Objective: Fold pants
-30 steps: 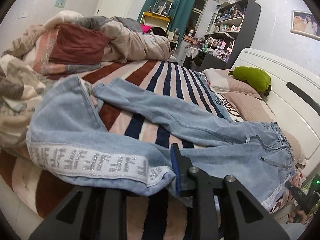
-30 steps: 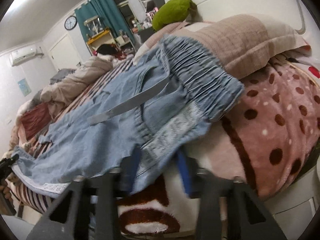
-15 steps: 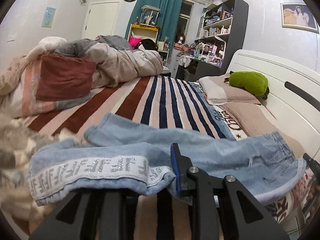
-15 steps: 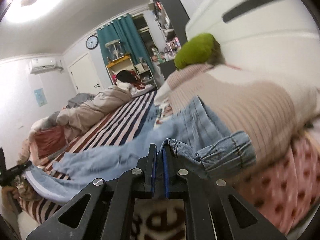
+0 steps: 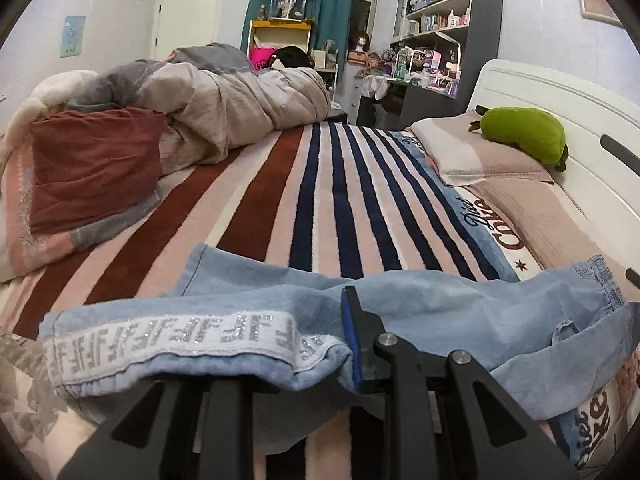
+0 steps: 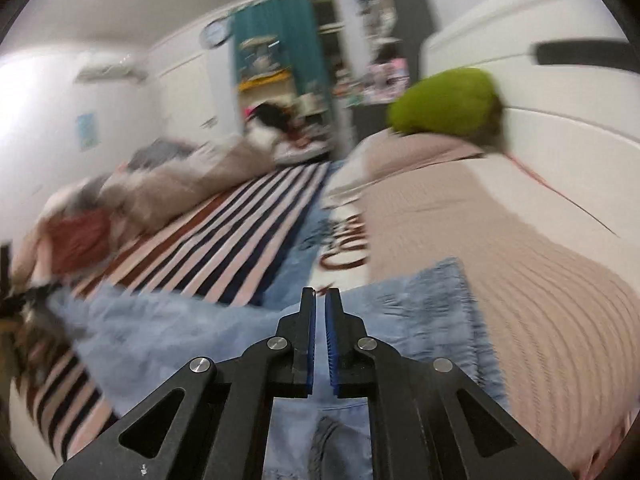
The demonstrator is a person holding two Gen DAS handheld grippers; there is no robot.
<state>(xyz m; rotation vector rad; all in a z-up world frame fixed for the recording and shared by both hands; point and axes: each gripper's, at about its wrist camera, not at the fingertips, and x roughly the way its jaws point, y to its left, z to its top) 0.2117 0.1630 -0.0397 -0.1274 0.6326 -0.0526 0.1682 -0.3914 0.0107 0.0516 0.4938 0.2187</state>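
**Both grippers gripping the pants**

Your left gripper [image 5: 320, 344] is clamping the pants [image 5: 420, 312] at the hem end; denim is bunching over its left finger, only the blue-padded right finger [image 5: 352, 340] is showing. The lettered white side stripe [image 5: 172, 340] is running left from that grip. Your right gripper [image 6: 320, 340] is pinching the waist end, jaws nearly closed with a thin fold of denim between them. The pants [image 6: 192, 336] are stretching across the near edge of the striped blanket [image 5: 320, 200], waistband lying by the pillow [image 6: 500, 280]. Right view is blurring.
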